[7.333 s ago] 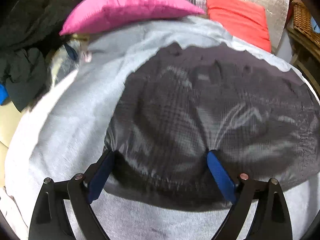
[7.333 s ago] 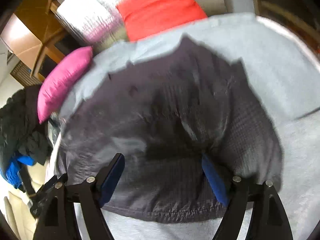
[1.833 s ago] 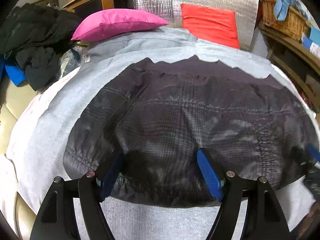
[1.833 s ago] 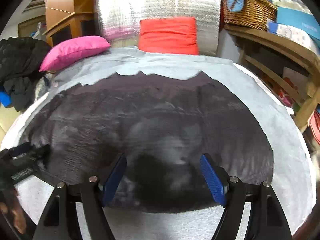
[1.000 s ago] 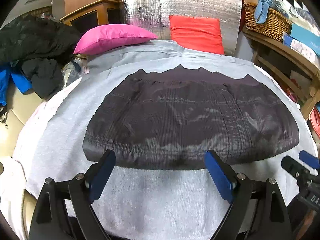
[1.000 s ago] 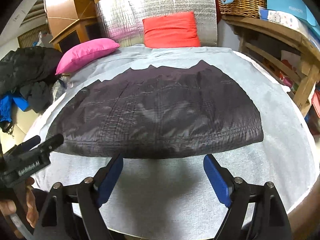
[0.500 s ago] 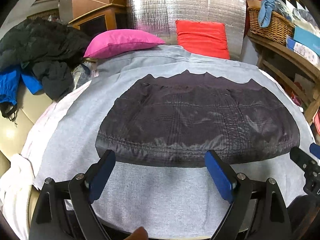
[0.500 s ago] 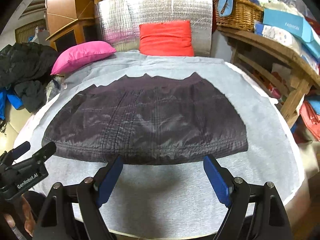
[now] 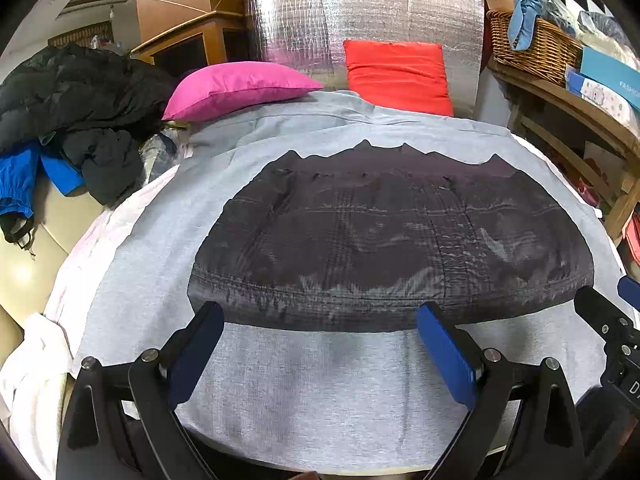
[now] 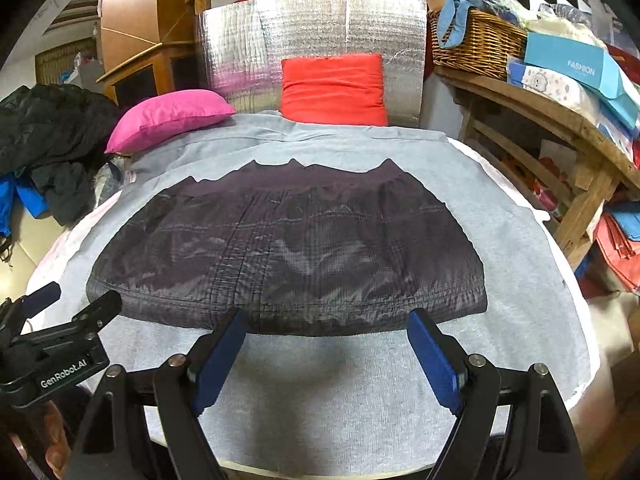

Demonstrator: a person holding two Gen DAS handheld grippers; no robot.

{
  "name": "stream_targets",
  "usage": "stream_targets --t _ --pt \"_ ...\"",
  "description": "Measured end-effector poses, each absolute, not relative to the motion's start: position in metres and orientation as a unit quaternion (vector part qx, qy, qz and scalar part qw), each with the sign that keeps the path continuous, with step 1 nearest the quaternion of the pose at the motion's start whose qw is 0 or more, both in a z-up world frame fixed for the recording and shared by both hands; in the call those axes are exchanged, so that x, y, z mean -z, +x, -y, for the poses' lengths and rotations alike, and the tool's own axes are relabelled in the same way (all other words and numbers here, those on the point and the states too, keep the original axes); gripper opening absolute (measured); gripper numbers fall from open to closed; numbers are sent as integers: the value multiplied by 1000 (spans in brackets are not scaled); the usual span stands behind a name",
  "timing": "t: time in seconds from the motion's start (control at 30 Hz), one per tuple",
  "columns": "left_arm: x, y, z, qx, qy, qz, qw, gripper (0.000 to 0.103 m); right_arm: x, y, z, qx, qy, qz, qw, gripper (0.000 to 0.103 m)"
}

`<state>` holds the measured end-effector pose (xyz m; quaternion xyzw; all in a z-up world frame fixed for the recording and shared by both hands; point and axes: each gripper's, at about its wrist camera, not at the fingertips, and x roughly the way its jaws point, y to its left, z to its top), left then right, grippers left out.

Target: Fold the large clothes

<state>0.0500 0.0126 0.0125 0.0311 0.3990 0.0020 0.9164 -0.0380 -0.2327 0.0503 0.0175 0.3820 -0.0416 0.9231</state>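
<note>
A dark grey quilted garment (image 9: pixel 384 240) lies folded into a broad flat block on the grey-sheeted table (image 9: pixel 320 380); it also shows in the right wrist view (image 10: pixel 288 248). My left gripper (image 9: pixel 320 340) is open and empty, held back from the garment's near hem. My right gripper (image 10: pixel 326 344) is open and empty too, just short of the same hem. Each gripper shows at the edge of the other's view, the right one (image 9: pixel 608 328) and the left one (image 10: pixel 68 320).
A pink pillow (image 9: pixel 236 88) and a red cushion (image 9: pixel 396 76) lie at the table's far end against a silver foil panel (image 9: pixel 360 20). Dark and blue clothes (image 9: pixel 68 120) pile up on the left. A wooden shelf with a wicker basket (image 10: pixel 476 40) and boxes stands on the right.
Both grippers have let go of the garment and pulled back toward the near table edge. The garment now lies flat and still.
</note>
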Motion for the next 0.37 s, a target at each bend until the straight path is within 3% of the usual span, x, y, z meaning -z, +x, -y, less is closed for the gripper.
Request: stream_targets --t 0.37 --pt "-15 50 -9 9 37 -391 920 100 -48 -33 229 38 11 -385 922 85"
